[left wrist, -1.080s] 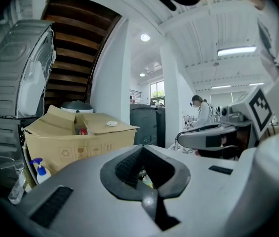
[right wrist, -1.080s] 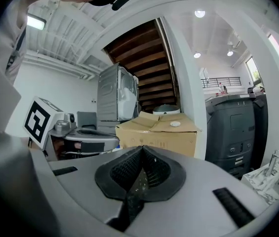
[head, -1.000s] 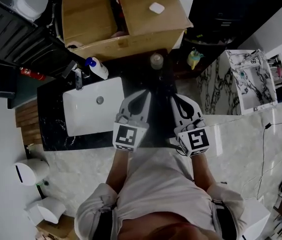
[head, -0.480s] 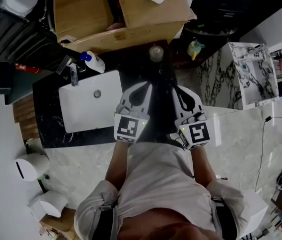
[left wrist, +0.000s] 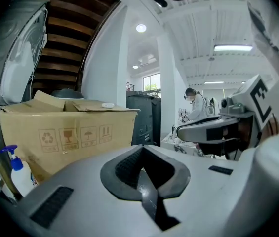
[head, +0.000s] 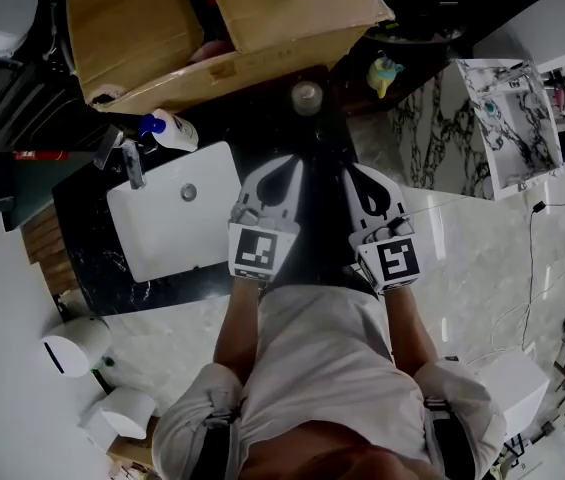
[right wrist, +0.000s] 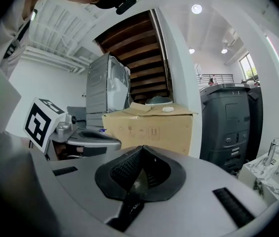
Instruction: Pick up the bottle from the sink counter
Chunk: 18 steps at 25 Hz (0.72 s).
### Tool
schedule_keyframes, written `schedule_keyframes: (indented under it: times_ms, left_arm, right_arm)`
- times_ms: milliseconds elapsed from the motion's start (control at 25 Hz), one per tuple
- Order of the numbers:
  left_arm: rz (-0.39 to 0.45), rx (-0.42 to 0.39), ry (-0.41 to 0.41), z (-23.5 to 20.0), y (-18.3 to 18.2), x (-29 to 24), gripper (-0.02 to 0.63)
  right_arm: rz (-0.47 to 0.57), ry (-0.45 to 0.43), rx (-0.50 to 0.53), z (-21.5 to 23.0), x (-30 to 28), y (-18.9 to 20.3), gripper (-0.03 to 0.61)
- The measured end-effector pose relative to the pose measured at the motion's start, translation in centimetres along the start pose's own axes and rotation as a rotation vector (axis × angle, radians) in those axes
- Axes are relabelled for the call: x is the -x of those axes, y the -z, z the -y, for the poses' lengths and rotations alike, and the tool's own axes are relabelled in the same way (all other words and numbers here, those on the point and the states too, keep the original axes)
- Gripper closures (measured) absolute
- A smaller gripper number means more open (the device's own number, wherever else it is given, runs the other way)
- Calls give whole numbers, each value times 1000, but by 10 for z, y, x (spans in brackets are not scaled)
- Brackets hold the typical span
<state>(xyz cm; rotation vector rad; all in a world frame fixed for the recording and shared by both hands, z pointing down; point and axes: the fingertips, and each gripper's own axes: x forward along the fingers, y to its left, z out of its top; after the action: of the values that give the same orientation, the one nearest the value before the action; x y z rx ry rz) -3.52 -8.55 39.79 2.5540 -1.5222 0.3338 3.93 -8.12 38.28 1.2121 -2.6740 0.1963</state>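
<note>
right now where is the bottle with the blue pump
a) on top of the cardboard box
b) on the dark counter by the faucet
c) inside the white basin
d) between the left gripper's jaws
B: the bottle stands on the dark counter at the far corner of the white basin, next to the faucet. The left gripper is shut with nothing in it.

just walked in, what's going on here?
A person stands at a black sink counter with a handheld gripper in each hand. The left gripper and right gripper sit side by side over the counter's front part, the jaws of both shut and empty. The white pump bottle stands untouched at the back by the faucet, in front of a cardboard box. No grab yet.
</note>
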Motion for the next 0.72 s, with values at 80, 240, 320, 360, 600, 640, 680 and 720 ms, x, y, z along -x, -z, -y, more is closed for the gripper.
schedule_keyframes:
  times_ms: [80,240,320,360,600,640,680,720]
  left_arm:
    - [-8,-26,8,-3,5,-6,612]
    - [-29,-47,19,-7,16,-17,612]
    - [-36,-51,23,-10,21,-22,612]
    - [-39,-52,22,-12,23,-25,612]
    - [-58,-28,26,-23,37,-39,612]
    - [-60,-24,28,-24,38,-41,612]
    - [-62,-21,29,-25,40,-43,612]
    - [-64,-18,30,-25,42,-45,612]
  right_arm:
    - [-15,1,3,0,-7,6,581]
    - [-42,-9,-1,-1,-17,18,581]
    - [-54,-9,-5,-1,-20,23,581]
    - [-60,-10,-7,-1,-23,26,581]
    - [-71,-23,-3,-2,-35,37,581]
    - [-72,-24,-4,-2,-37,38,581]
    - [-75,-24,-5,-1,-38,40,581]
    - [-77,-24,-6,-1,-40,42,581]
